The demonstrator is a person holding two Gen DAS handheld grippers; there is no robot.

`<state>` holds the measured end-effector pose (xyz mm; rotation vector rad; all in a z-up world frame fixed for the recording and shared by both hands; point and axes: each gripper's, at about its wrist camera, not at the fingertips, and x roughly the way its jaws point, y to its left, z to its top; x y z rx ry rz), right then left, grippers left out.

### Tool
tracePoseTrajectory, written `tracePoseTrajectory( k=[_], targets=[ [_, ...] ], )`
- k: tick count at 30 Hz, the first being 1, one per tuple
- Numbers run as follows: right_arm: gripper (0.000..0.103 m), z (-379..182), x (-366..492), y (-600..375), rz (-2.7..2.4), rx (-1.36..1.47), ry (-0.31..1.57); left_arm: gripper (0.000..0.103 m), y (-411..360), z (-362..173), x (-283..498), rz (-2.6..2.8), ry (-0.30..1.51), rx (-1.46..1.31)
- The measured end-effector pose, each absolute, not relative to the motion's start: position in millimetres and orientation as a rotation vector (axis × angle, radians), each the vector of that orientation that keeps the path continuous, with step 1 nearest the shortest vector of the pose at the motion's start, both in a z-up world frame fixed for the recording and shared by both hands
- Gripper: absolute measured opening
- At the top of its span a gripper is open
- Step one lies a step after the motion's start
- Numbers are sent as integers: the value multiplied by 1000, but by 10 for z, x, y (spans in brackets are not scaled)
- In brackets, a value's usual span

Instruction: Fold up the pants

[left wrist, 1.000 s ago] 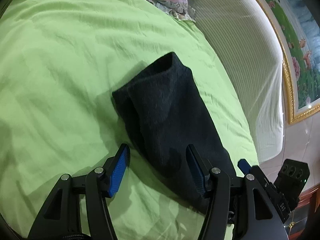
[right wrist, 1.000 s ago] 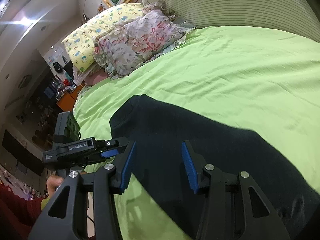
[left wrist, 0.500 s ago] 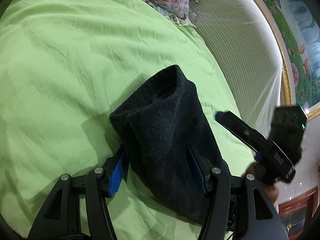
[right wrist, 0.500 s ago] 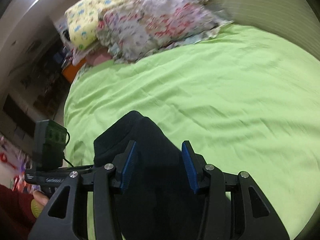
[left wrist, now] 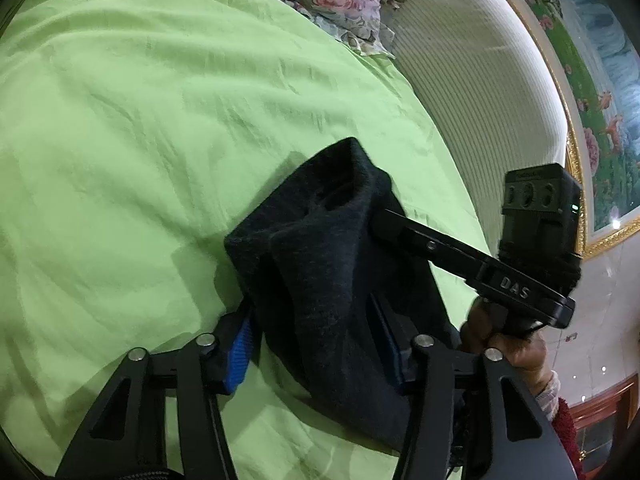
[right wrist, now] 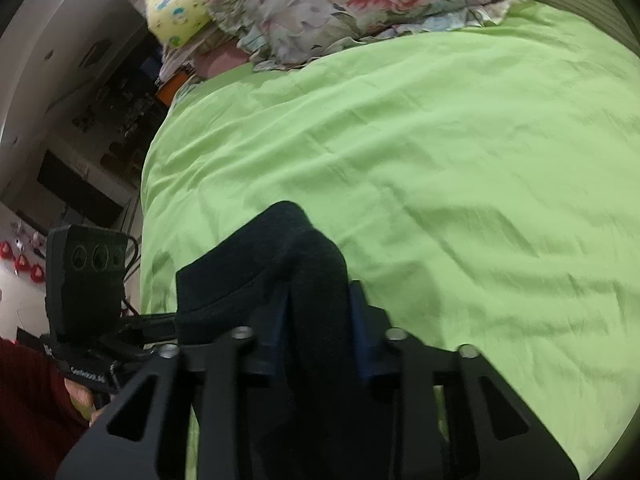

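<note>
Low centre of both wrist views: bunched black knit pants (left wrist: 336,280) on lime-green bed sheet (left wrist: 140,120). Left tongs (left wrist: 316,344) closing, blue pads (left wrist: 240,356) astride cloth. Right tongs (right wrist: 316,328) closing, pinching raised fold. Floral pillow (right wrist: 340,4) at top of frame, by striped headboard (left wrist: 472,80).

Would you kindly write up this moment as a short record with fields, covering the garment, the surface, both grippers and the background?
garment: dark pants, bunched into a folded bundle
surface: green bedsheet, wrinkled
left gripper: jaws closing, pants fabric between the blue pads
right gripper: jaws closing, pressing a ridge of the pants
right hand: visible in the left wrist view, holding its gripper's handle
background: floral pillow, yellow pillow, striped headboard
fold status: not yet flat
</note>
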<state>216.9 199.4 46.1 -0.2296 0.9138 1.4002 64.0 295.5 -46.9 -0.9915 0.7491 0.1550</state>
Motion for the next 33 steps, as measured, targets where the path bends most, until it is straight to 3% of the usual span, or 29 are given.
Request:
tracePoseTrajectory(
  k=[3, 11, 22, 33],
  targets=[
    [21, 543, 2120, 1876, 1404, -209, 878, 35, 2949, -455, 650, 170, 754, -969],
    [19, 853, 1995, 1375, 1417, -115, 775, 26, 2786, -75, 625, 105, 700, -904],
    [18, 1124, 1824, 249, 1346, 80, 644, 26, 1988, 728, 642, -82, 633, -753],
    [17, 953, 1708, -888, 1230, 258, 581, 24, 915, 1130, 875, -250, 661, -595]
  ],
)
